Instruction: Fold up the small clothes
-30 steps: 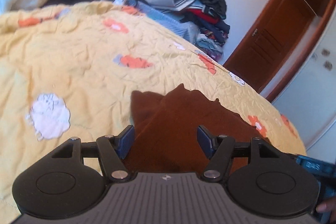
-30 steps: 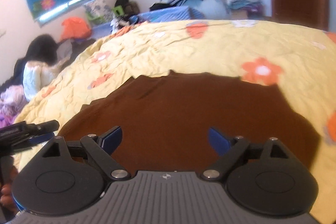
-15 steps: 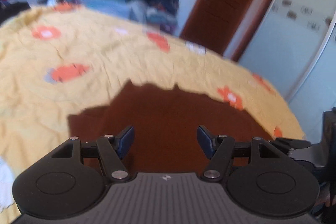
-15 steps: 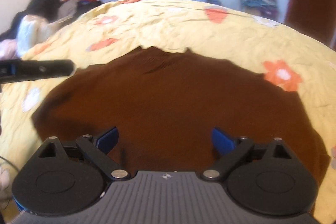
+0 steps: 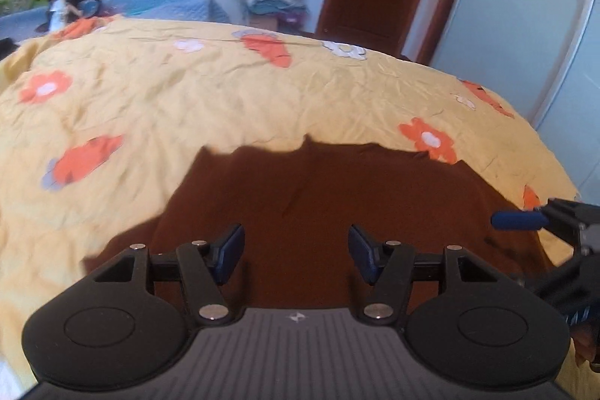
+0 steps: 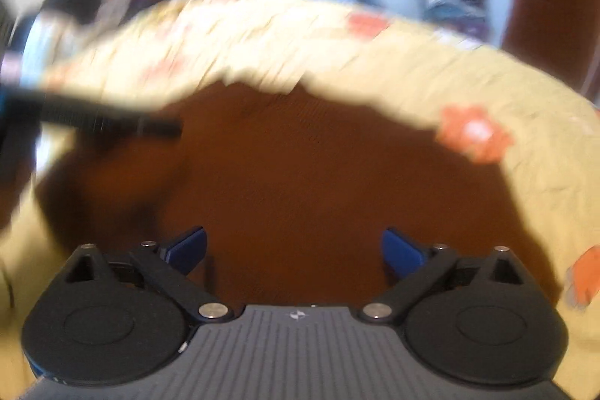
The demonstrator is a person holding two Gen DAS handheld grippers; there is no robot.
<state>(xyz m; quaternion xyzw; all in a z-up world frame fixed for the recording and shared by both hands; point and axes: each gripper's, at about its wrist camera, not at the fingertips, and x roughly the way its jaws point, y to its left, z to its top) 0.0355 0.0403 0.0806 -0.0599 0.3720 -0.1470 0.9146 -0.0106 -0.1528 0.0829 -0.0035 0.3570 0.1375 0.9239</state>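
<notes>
Across the yellow flowered bedspread (image 5: pixel 187 107), from your nine to three o'clock, the brown garment (image 5: pixel 337 197) lies flat with no finished fold visible, your left gripper (image 5: pixel 296 257) closing on nothing, your right gripper (image 6: pixel 294 252) opening, empty.

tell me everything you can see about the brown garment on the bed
The brown garment is a plain dark brown cloth, soft and matte, spread mostly flat on the yellow flowered bedspread. Its far edge is uneven, with small peaks, and one corner trails off to the left. Which kind of garment it is cannot be told. No gripper fingers visibly pinch it.
</notes>
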